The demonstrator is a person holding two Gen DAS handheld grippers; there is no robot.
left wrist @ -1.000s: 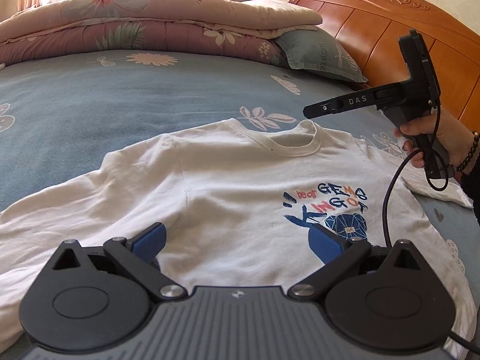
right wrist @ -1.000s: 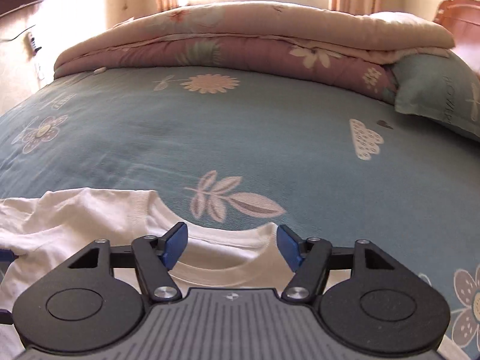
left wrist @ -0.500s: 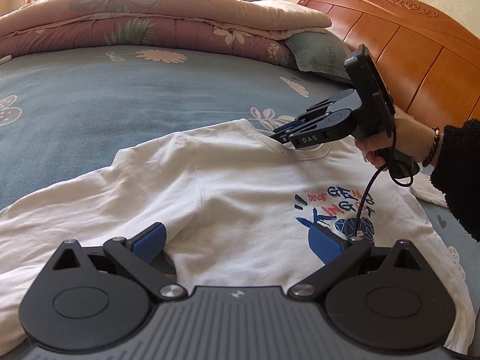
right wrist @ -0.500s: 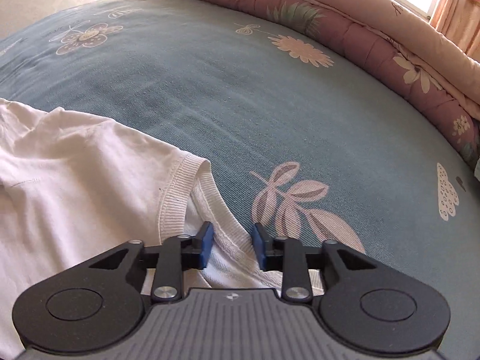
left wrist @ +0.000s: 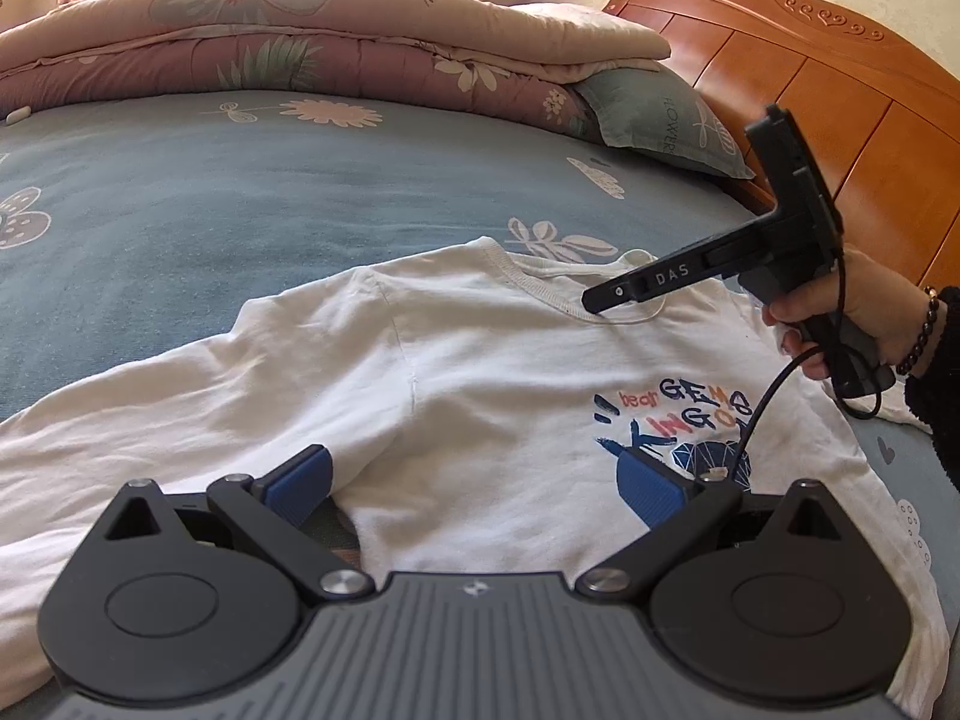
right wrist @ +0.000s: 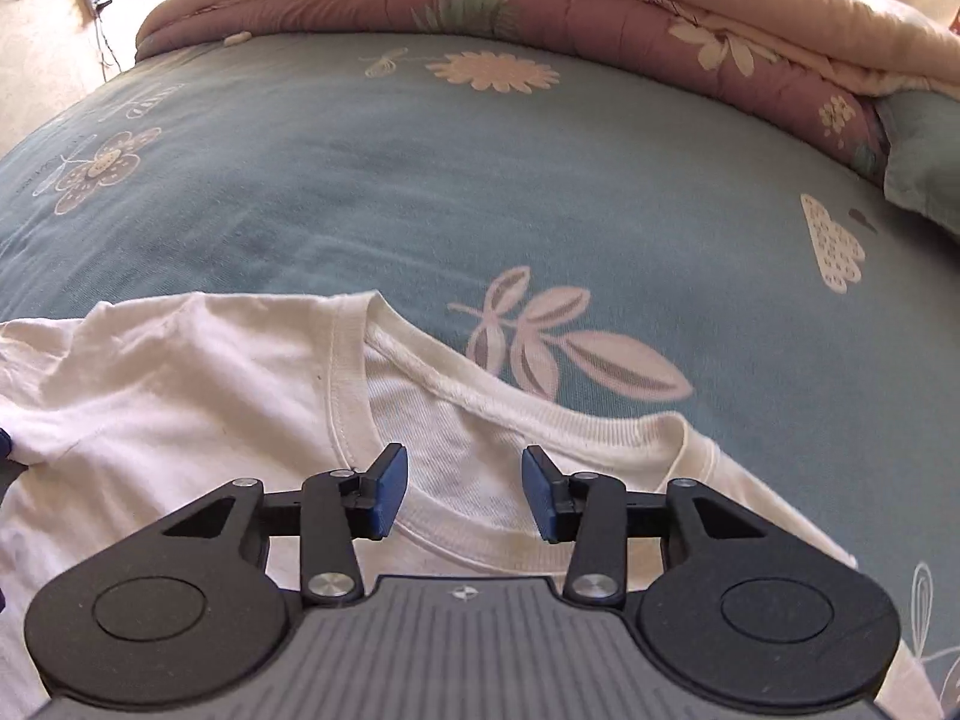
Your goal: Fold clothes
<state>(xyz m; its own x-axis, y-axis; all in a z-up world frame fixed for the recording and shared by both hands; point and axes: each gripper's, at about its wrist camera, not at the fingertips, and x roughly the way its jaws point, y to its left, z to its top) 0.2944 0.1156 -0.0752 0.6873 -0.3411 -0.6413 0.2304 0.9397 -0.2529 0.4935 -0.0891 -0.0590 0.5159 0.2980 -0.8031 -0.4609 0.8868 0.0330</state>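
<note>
1. The bed (left wrist: 252,192) carries the work; a folded quilt (left wrist: 300,54) lies along its far edge.
2. The T-shirt (left wrist: 480,372) lies flat and face up on the bed, long axis running from the collar (right wrist: 420,354) toward both grippers, one sleeve spread to the left.
3. The left gripper (left wrist: 474,483) hovers over the lower chest, jaws wide apart, nothing between them.
4. The right gripper (right wrist: 462,492) is nearer the collar, directly above the neck opening. Its jaws are opening; the fabric below is unclamped.
</note>
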